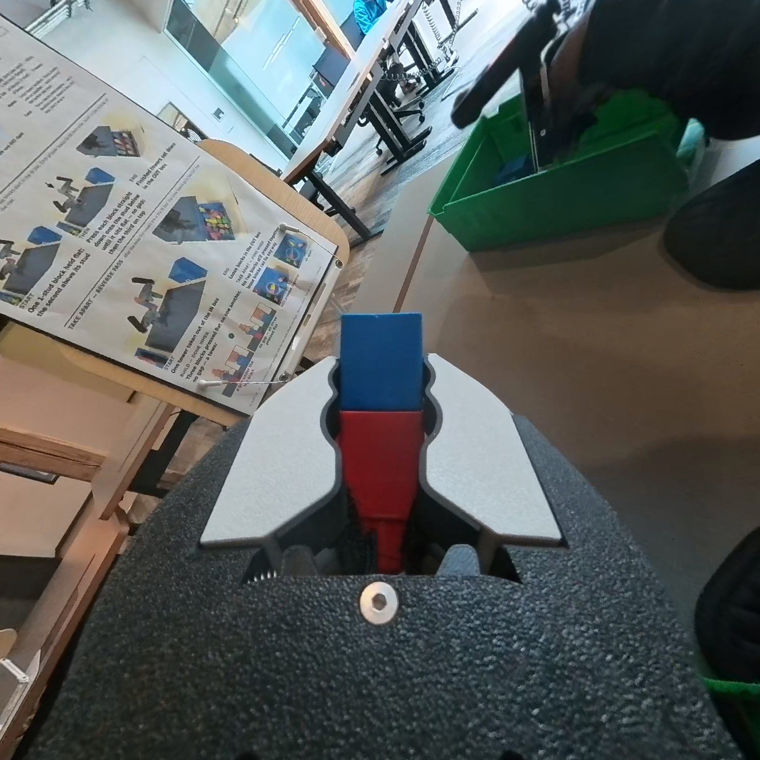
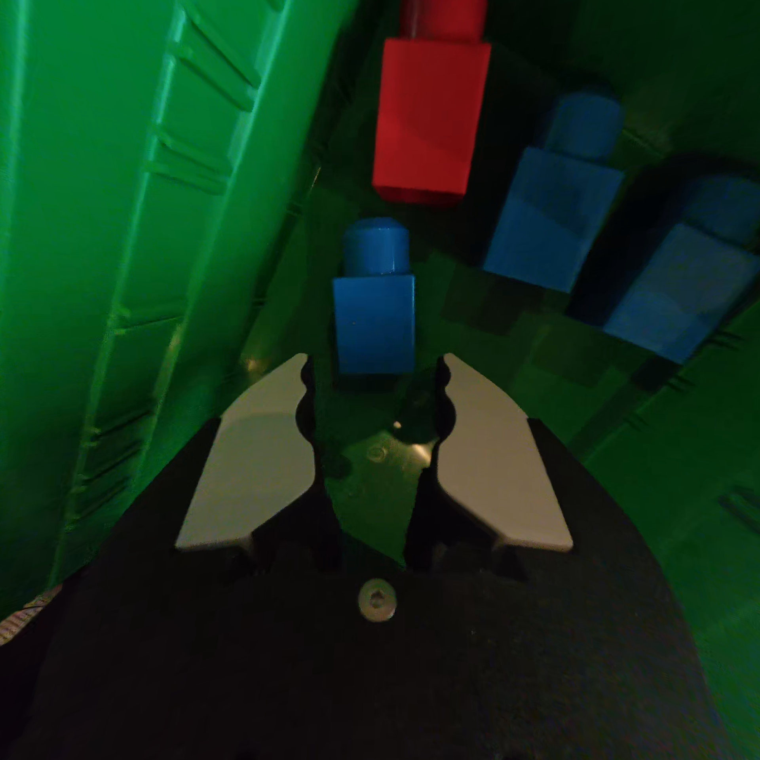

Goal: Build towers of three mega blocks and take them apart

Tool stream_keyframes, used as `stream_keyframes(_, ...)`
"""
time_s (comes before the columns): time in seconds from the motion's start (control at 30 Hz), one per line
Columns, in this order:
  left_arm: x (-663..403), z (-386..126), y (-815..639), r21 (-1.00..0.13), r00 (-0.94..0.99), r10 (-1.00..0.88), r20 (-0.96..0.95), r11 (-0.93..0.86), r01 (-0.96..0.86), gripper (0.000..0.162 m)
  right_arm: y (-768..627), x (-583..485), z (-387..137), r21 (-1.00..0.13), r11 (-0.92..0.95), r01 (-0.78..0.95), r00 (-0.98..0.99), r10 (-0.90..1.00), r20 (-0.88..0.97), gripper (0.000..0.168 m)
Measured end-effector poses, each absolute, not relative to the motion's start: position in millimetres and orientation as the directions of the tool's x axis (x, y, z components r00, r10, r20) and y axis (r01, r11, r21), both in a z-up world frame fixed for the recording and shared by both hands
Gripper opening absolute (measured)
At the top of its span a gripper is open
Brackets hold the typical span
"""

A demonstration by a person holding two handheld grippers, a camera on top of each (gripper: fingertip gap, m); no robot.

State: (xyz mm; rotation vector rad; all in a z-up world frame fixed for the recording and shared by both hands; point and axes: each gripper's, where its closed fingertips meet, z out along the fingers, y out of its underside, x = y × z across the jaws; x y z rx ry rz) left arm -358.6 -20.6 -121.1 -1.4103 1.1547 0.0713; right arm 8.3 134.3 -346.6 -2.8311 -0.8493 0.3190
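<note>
My left gripper (image 1: pixel 381 366) is shut on a two-block stack: a blue block (image 1: pixel 381 362) joined to a red block (image 1: pixel 379 460), held above the tan table (image 1: pixel 575 370). My right gripper (image 2: pixel 376 362) is open inside the green bin (image 2: pixel 123 246). A loose blue block (image 2: pixel 374 320) lies on the bin floor just ahead of its fingertips, not between them. A red block (image 2: pixel 427 123) lies farther in, and two more blue blocks (image 2: pixel 551 218) (image 2: pixel 678 288) lie to the right. In the left wrist view the right gripper (image 1: pixel 547 103) reaches into the green bin (image 1: pixel 555 201).
A printed instruction sheet (image 1: pixel 144 246) stands on a wooden board at the left. The table's edge (image 1: pixel 411 271) runs past the held blocks. Desks and chairs (image 1: pixel 390 103) stand in the room behind. A dark sleeve (image 1: pixel 719 234) is at the right. The tips of one gripper are about 45 cm away from the tips of the other.
</note>
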Motion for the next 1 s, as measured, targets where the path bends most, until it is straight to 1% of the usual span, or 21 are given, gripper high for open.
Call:
stream_keyframes(0.03, -358.3, -121.2, -20.3, -0.716, 0.496, -0.573, -0.652, 0.251, -0.651, 0.036, 134.0, 9.6, -341.5, -0.23, -0.826, 0.515, 0.819, 0.553, -0.153, 0.059)
stream_keyframes(0.1, -357.4, -121.2, -20.1, -0.715, 0.494, -0.574, -0.653, 0.254, -0.652, 0.036, 135.5, 14.8, -324.6, -0.272, -0.822, 0.5, 0.831, 0.544, -0.117, 0.058)
stream_keyframes(0.13, -356.4, -121.3, -20.2, -0.715, 0.491, -0.577, -0.653, 0.256, -0.65, 0.036, 136.0, 15.1, -310.8, -0.31, -0.806, 0.505, 0.827, 0.555, -0.095, 0.058)
stream_keyframes(0.2, -353.1, -121.7, -20.5, -0.716, 0.483, -0.585, -0.651, 0.262, -0.648, 0.036, 137.8, 5.0, -272.3, -0.444, -0.71, 0.547, 0.785, 0.62, -0.024, 0.058)
stream_keyframes(0.23, -350.5, -121.9, -20.8, -0.716, 0.477, -0.591, -0.65, 0.267, -0.645, 0.036, 138.5, -4.8, -249.6, -0.524, -0.621, 0.582, 0.746, 0.665, 0.04, 0.058)
stream_keyframes(0.3, -344.0, -122.1, -21.9, -0.718, 0.463, -0.606, -0.647, 0.281, -0.636, 0.036, 131.1, -37.0, -204.4, -0.651, -0.366, 0.665, 0.612, 0.766, 0.194, 0.061)
stream_keyframes(0.37, -336.5, -122.4, -23.3, -0.719, 0.445, -0.621, -0.645, 0.297, -0.629, 0.036, 107.9, -84.3, -166.2, -0.713, -0.045, 0.7, 0.414, 0.839, 0.353, 0.064)
stream_keyframes(0.4, -332.3, -122.4, -24.1, -0.719, 0.435, -0.629, -0.645, 0.306, -0.624, 0.036, 93.4, -108.8, -150.4, -0.716, 0.111, 0.689, 0.316, 0.843, 0.436, 0.063)
stream_keyframes(0.47, -322.6, -122.2, -26.1, -0.72, 0.412, -0.646, -0.643, 0.328, -0.611, 0.036, 60.8, -158.1, -124.4, -0.697, 0.375, 0.611, 0.149, 0.81, 0.567, 0.054)
stream_keyframes(0.53, -312.6, -122.7, -27.8, -0.72, 0.387, -0.662, -0.642, 0.348, -0.6, 0.036, 19.5, -205.0, -110.0, -0.681, 0.562, 0.47, -0.009, 0.774, 0.633, 0.049)
stream_keyframes(0.57, -308.2, -123.7, -28.3, -0.718, 0.375, -0.669, -0.642, 0.354, -0.599, 0.036, -0.8, -224.4, -107.2, -0.676, 0.621, 0.397, -0.08, 0.757, 0.648, 0.047)
stream_keyframes(0.63, -301.2, -126.3, -28.5, -0.711, 0.353, -0.679, -0.644, 0.36, -0.605, 0.036, -31.2, -253.6, -107.5, -0.669, 0.684, 0.291, -0.182, 0.726, 0.663, 0.044)
stream_keyframes(0.7, -295.3, -128.5, -28.7, -0.704, 0.335, -0.686, -0.646, 0.365, -0.609, 0.036, -45.1, -271.6, -113.4, -0.664, 0.702, 0.258, -0.233, 0.712, 0.662, 0.044)
stream_keyframes(0.77, -290.5, -130.0, -29.4, -0.7, 0.319, -0.693, -0.646, 0.371, -0.61, 0.036, -48.0, -281.8, -117.1, -0.659, 0.71, 0.247, -0.243, 0.704, 0.667, 0.045)
stream_keyframes(0.87, -285.2, -131.4, -30.2, -0.694, 0.303, -0.698, -0.649, 0.38, -0.611, 0.036, -51.5, -288.0, -118.6, -0.683, 0.699, 0.214, -0.257, 0.715, 0.651, 0.045)
stream_keyframes(0.9, -283.6, -131.6, -30.7, -0.694, 0.298, -0.7, -0.649, 0.383, -0.61, 0.036, -52.0, -289.2, -119.2, -0.684, 0.699, 0.207, -0.259, 0.714, 0.651, 0.043)
stream_keyframes(0.97, -281.1, -132.6, -31.7, -0.69, 0.287, -0.704, -0.649, 0.387, -0.612, 0.036, -49.2, -291.2, -118.9, -0.665, 0.72, 0.2, -0.242, 0.694, 0.678, 0.034)
stream_keyframes(1.0, -280.8, -133.2, -31.5, -0.687, 0.284, -0.703, -0.652, 0.388, -0.615, 0.036, -49.0, -291.3, -119.6, -0.661, 0.724, 0.197, -0.243, 0.689, 0.683, 0.034)
